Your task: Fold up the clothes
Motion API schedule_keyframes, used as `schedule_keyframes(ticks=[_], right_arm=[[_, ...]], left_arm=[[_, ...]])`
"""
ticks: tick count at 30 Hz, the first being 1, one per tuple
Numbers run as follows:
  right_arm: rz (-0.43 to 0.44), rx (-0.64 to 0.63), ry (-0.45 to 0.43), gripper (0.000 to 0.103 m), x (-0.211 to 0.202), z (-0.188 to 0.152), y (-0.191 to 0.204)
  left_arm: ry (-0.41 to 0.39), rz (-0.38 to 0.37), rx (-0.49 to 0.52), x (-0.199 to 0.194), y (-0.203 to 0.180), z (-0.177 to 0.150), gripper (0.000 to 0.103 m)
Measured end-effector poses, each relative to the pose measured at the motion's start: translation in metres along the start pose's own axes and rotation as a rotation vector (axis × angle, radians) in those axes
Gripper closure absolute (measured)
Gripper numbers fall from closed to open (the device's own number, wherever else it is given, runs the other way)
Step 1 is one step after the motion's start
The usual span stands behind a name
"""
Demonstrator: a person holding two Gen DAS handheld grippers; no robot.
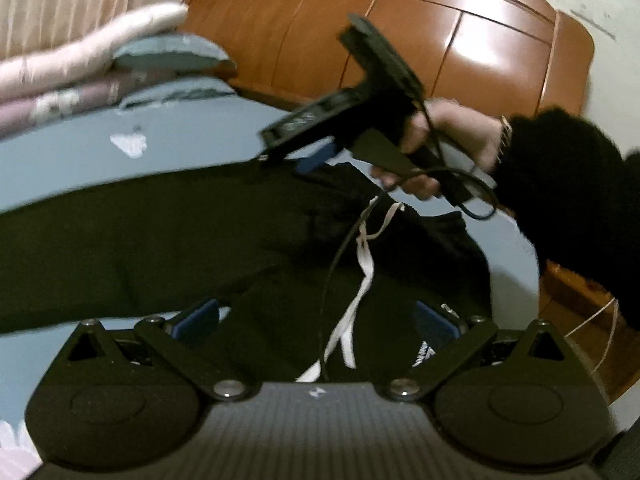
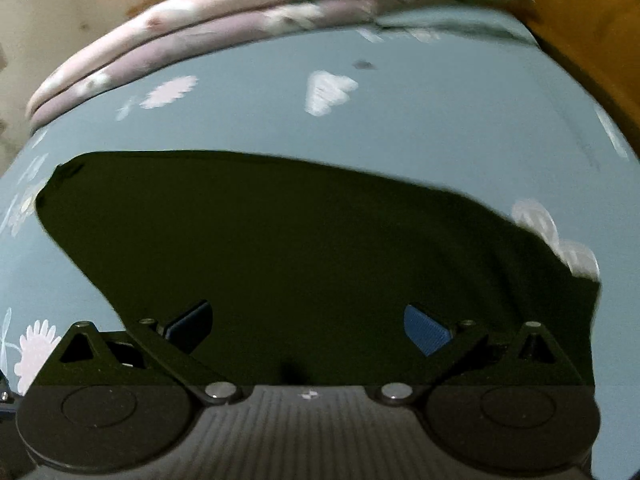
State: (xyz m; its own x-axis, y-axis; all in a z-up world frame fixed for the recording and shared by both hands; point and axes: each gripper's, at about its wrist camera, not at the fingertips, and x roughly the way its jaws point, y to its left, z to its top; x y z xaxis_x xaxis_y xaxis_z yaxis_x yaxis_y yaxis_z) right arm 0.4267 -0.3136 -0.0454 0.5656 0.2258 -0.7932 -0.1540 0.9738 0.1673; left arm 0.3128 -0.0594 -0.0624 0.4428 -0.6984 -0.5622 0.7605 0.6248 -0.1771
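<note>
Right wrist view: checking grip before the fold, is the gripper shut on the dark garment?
No, the right gripper is open, its blue pads wide apart above the dark garment.

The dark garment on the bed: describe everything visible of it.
The dark garment is black or very dark green, soft like sweatpants, lying spread flat on the light blue floral bedsheet. In the left wrist view a long leg runs leftward and a bunched waist end sits right, where white drawstrings trail loosely. The right gripper is over its upper edge; whether it touches the garment is unclear. The left gripper hovers open above the waist. In the right wrist view it shows as one smooth dark panel.
</note>
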Motion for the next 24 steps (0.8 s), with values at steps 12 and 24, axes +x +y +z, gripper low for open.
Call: schedule_keyframes(ticks=[12, 24], right_arm=[[0.114, -0.088, 0.066, 0.000, 0.078, 0.080, 0.103], [0.282, -0.135, 0.181, 0.000, 0.168, 0.125, 0.180]], left_arm=[[0.013, 0.184, -0.092, -0.041, 0.057, -0.017, 0.001], [-0.040, 0.275, -0.225, -0.081, 0.119, -0.031, 0.001]])
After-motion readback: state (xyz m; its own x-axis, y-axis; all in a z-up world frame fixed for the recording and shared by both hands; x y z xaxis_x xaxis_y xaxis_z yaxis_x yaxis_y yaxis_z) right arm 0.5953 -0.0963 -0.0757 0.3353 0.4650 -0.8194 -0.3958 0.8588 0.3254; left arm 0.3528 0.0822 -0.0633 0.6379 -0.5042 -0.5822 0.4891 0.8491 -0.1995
